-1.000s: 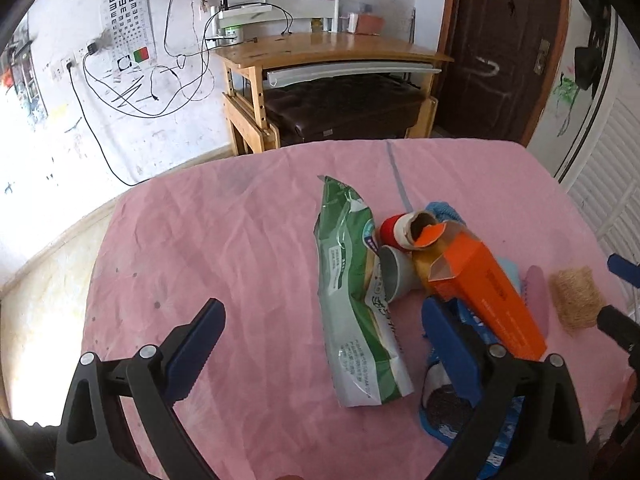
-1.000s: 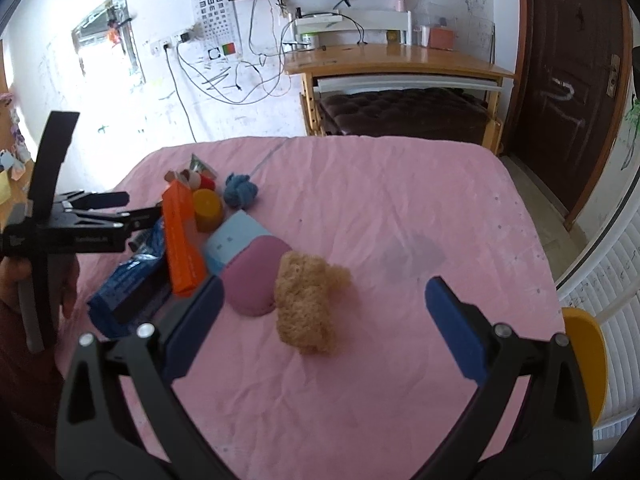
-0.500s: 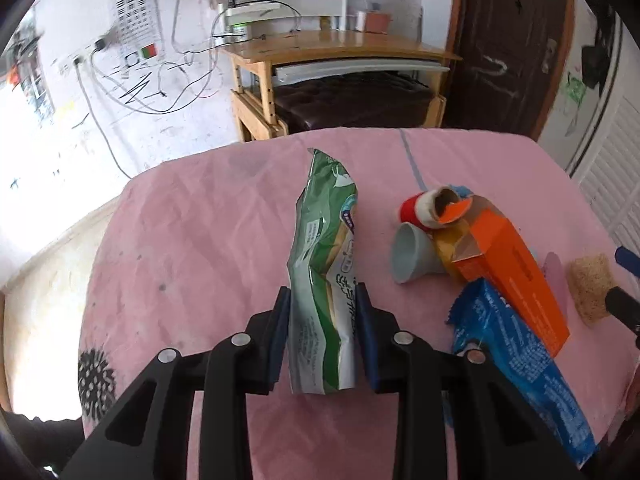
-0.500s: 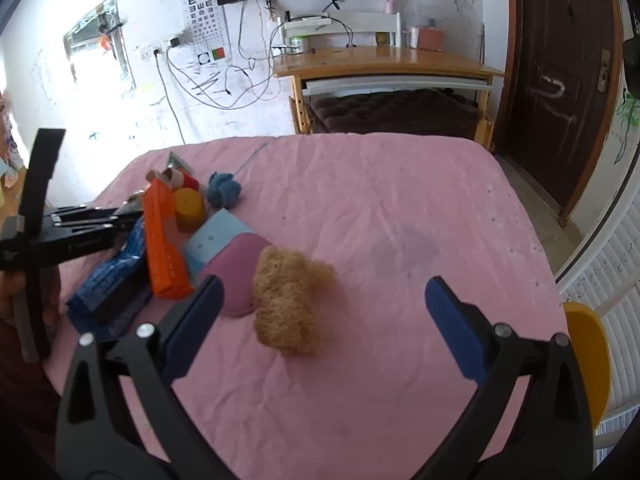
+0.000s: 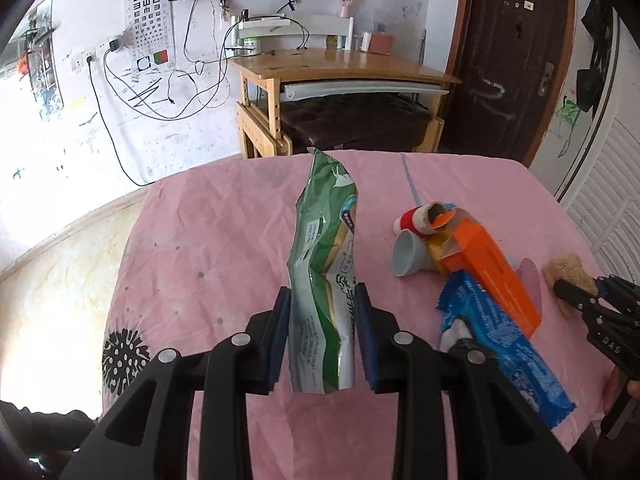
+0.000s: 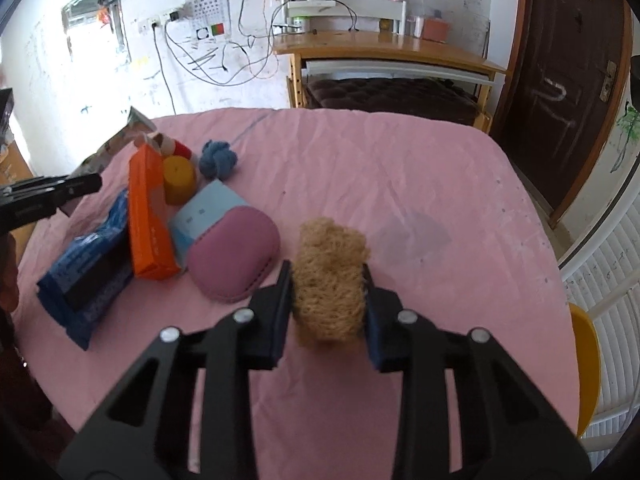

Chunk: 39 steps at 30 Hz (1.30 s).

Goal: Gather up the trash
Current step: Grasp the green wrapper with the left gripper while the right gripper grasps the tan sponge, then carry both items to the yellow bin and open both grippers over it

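Note:
A green snack bag (image 5: 326, 216) stands lifted off the pink tablecloth (image 5: 208, 248), and my left gripper (image 5: 321, 292) is shut on its lower half. In the right wrist view a tan fibrous scrubber (image 6: 330, 248) sits between the pads of my right gripper (image 6: 326, 270). Those jaws are closing and the pads press its sides. To its left lie a pink pouch (image 6: 236, 254), an orange carton (image 6: 148, 216), a blue wrapper (image 6: 88, 276), a yellow cup (image 6: 179, 180) and a blue yarn ball (image 6: 218, 160). A grey cup (image 5: 406, 254) and a cardboard roll (image 5: 420, 218) lie beside the carton.
A light blue box (image 6: 208, 212) lies under the pouch. Beyond the table stand a wooden desk (image 5: 340, 68) with a dark bench under it and a brown door (image 5: 516, 60). A yellow chair (image 6: 586, 360) is at the table's right edge.
My left gripper shut on the green bag and raised it upright off the cloth. My right gripper moved onto the scrubber and its wide jaws closed on it.

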{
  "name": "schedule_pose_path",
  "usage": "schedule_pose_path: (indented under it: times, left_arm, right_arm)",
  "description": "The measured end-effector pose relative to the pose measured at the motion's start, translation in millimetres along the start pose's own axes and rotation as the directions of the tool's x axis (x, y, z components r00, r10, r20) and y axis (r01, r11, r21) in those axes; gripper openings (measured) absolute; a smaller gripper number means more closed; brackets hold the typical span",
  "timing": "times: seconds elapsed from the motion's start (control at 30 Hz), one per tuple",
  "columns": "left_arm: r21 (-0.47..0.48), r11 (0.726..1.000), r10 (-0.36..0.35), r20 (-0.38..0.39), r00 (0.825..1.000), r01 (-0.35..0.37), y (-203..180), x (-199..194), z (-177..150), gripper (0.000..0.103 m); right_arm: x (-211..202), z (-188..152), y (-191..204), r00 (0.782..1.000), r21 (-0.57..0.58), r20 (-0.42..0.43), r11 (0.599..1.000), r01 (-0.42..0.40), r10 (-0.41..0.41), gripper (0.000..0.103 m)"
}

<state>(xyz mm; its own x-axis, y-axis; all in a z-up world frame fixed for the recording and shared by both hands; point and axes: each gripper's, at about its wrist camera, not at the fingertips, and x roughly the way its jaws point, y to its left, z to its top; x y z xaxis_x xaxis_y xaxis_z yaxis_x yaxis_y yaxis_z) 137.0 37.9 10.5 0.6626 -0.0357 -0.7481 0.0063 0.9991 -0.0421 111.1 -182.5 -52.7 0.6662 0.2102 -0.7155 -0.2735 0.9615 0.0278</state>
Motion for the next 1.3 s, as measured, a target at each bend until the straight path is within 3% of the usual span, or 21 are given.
schedule_pose_path:
  times: [0.43, 0.67, 1.07, 1.3]
  left_arm:
    - [0.068, 0.997, -0.032, 0.102, 0.994, 0.025, -37, -42, 20, 0.027]
    - [0.113, 0.992, -0.07, 0.099, 0.993, 0.059, -72, -44, 28, 0.027]
    - [0.208, 0.947, -0.247, -0.007, 0.969, 0.243, -183, -20, 33, 0.027]
    - [0.25, 0.917, -0.298, -0.088, 0.951, 0.31, -254, 3, 33, 0.027]
  right_arm:
    - [-27, 5, -36, 0.995, 0.077, 0.083, 0.996, 0.044, -0.05, 0.029]
    - [-35, 1, -68, 0.99, 0.135, 0.102, 0.987, 0.085, -0.099, 0.03]
    - [-58, -37, -169, 0.966, 0.31, 0.1, 0.93, 0.197, -0.238, 0.03]
    - [-63, -61, -220, 0.958, 0.386, 0.097, 0.897, 0.215, -0.271, 0.03]
